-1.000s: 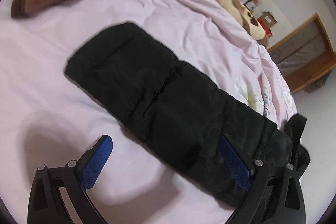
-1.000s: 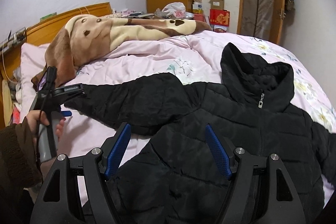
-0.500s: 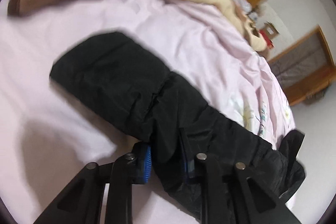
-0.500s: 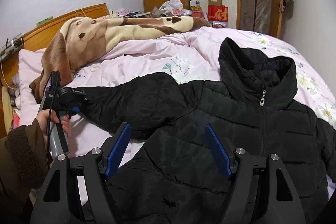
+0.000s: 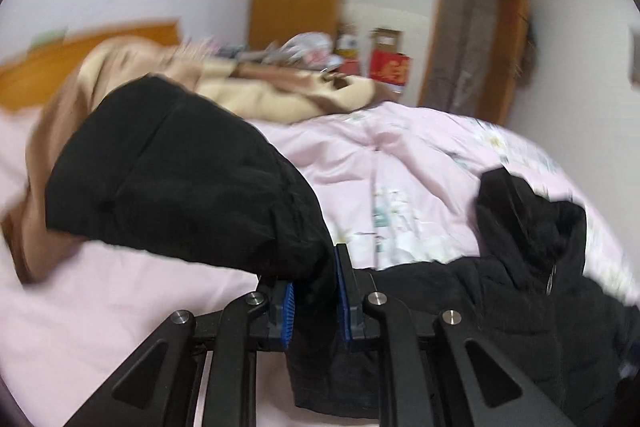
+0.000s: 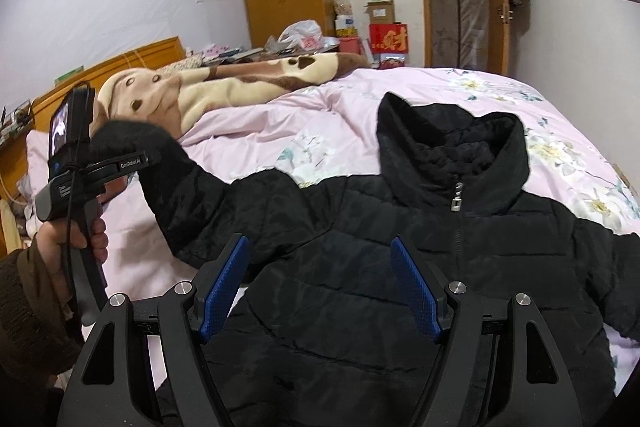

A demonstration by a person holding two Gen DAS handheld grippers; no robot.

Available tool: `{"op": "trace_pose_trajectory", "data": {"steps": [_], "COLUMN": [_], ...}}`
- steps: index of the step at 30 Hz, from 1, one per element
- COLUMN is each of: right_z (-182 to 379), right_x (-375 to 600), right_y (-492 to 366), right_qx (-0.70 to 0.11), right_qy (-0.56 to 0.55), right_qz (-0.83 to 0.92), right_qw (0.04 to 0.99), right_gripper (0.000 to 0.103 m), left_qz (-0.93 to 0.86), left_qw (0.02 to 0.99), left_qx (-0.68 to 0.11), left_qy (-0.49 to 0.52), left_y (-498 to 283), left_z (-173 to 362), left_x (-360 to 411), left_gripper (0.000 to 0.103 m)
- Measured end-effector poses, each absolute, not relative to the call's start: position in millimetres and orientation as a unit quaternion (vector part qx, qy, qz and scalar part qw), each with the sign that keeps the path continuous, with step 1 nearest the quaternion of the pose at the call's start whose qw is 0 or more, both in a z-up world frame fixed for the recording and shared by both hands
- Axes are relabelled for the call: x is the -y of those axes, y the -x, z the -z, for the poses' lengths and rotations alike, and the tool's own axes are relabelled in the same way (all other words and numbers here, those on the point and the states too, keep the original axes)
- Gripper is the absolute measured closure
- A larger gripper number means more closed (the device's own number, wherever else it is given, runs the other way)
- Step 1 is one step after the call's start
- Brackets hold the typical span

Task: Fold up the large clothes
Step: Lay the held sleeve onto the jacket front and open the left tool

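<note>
Pink bedding covered the bed (image 6: 352, 107), and the black jacket (image 6: 400, 259) lay spread on it, zipped, hood toward the far side. The left gripper (image 5: 314, 297), whose jaws had just been closing, was clamped on the sleeve (image 5: 180, 183) near its cuff end and held it lifted off the bed. The right gripper (image 6: 320, 287) hung wide and empty above the jacket's chest. The jacket looked puffy, soft and light, with a slick quilted shell likely to slip and spring back. A pinch through a seam or cuff would probably hold better than one on padded bulk.
</note>
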State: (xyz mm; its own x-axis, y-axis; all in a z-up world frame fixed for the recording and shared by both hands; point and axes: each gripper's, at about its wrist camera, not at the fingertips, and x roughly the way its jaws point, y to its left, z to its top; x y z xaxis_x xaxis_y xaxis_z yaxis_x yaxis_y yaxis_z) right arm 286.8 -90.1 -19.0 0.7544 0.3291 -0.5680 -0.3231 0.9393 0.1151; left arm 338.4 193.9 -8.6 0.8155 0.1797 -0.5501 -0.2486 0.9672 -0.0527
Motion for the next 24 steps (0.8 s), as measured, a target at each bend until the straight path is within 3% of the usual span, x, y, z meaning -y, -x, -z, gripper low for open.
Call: {"op": "trace_pose_trajectory", "data": {"steps": [8,24], "right_z": [9,36], "right_x": [143,240], "right_y": [-292,-315], "right_qx": [-0.294,-0.328], "right_qy": [-0.046,-0.133], "right_qz": [-0.132,-0.064], "right_qw": [0.945,0.933], "right_gripper": [0.030,0.030], "left_qz": [-0.035,0.055], "left_qw": [0.954,0.911], "left_qx": [-0.270,-0.342], "left_qy": [-0.121,-0.223], "left_y": [-352,-364], "left_z": [1,90], "left_x": [-69,45], "left_gripper": [0.085,0.085]}}
